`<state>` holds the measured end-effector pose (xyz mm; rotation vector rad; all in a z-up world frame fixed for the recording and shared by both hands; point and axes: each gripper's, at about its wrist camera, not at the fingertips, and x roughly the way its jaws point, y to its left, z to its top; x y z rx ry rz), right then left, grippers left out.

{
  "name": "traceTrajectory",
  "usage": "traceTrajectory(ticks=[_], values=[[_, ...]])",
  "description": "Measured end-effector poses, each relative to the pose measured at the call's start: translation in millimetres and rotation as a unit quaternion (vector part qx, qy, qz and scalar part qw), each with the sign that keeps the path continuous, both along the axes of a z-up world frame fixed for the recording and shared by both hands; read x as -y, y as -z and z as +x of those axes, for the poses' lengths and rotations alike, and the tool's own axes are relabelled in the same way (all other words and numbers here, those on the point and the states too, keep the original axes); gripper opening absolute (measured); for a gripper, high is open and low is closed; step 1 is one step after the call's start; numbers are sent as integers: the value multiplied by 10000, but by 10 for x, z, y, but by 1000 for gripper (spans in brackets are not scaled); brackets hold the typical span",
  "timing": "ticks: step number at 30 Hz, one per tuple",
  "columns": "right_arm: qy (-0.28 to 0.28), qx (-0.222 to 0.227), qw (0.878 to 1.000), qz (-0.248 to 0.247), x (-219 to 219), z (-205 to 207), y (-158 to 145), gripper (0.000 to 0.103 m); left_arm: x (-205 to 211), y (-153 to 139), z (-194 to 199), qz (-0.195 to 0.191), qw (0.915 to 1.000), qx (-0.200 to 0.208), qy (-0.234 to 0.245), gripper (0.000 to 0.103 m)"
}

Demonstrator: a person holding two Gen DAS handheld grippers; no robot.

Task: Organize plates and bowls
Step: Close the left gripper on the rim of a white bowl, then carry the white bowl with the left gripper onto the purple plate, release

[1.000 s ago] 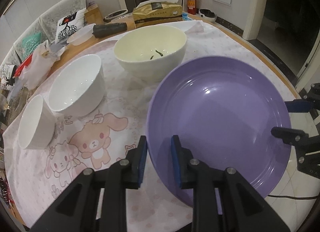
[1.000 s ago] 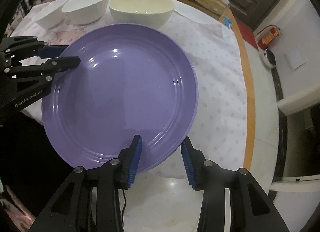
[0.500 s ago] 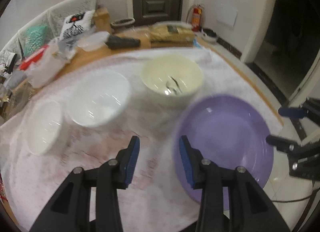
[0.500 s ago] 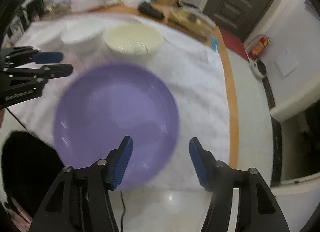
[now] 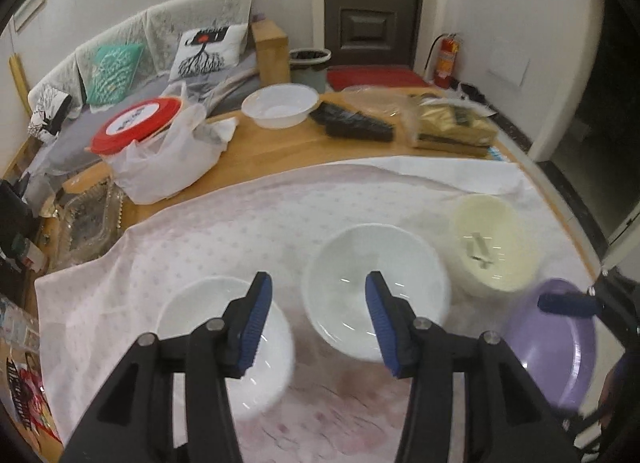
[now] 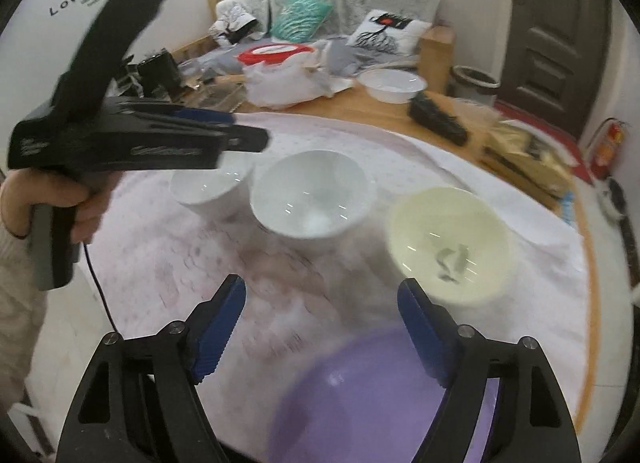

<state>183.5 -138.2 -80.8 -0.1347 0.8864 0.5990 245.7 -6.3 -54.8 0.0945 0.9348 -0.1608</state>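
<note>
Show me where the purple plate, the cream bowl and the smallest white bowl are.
round purple plate (image 6: 380, 403), right wrist view, on its inner base.
cream ceramic bowl (image 6: 448, 235), right wrist view, on its inner wall.
smallest white ceramic bowl (image 5: 192, 315), left wrist view, on its inner wall.

wooden table (image 5: 280, 151) under a pink dotted cloth (image 5: 240, 223) holding bowls.

Beyond your patterned tablecloth (image 5: 248, 223), you see a red-lidded container (image 5: 134, 125) in a white plastic bag (image 5: 168, 161), a black brush (image 5: 352, 125), a gold packet (image 5: 452, 125), a fire extinguisher (image 5: 446, 59) by the dark door (image 5: 372, 3), and sofa cushions (image 5: 112, 71).
</note>
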Motion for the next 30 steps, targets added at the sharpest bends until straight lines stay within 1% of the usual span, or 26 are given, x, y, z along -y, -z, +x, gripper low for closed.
traceTrajectory(ticks=[2, 4, 6, 8, 10, 12, 15, 17, 19, 21, 23, 25, 27, 30], values=[[-59, -84, 9999, -77, -164, 132, 117, 75, -38, 140, 179, 90, 9998, -150, -20, 45], [-114, -112, 9998, -141, -307, 225, 210, 75, -57, 283, 314, 51, 9995, -305, 29, 45], [-140, -63, 9997, -197, -386, 269, 254, 75, -54, 387, 382, -37, 9993, -370, 70, 45], [-143, 25, 9995, -294, -447, 315, 293, 75, -27, 468, 425, -43, 9992, -390, 126, 45], [-119, 0, 9991, -400, -512, 367, 349, 79, 4, 537, 451, -58, 9988, -456, 174, 45], [-61, -16, 9986, -521, -577, 422, 416, 79, 11, 582, 474, -96, 9986, -492, 192, 45], [0, -1, 9983, -591, -601, 437, 483, 79, 5, 632, 481, -18, 9986, -496, 179, 35], [56, -34, 9983, -576, -629, 481, 526, 79, -8, 676, 499, -41, 9984, -536, 187, 29], [72, -69, 9981, -600, -652, 518, 560, 79, 0, 713, 511, -94, 9980, -580, 227, 27], [106, -124, 9979, -627, -685, 574, 616, 79, 18, 713, 511, -46, 9983, -528, 246, 25], [120, -177, 9981, -576, -699, 605, 645, 80, 34, 721, 511, -110, 9978, -577, 307, 16], [167, -90, 9981, -579, -718, 620, 653, 81, 45, 739, 514, -132, 9973, -628, 344, 14], [222, -35, 9978, -629, -732, 635, 660, 81, 54, 735, 512, -127, 9974, -629, 342, 14], [243, 68, 9973, -685, -752, 645, 663, 85, 52, 736, 512, -136, 9973, -634, 359, 14]])
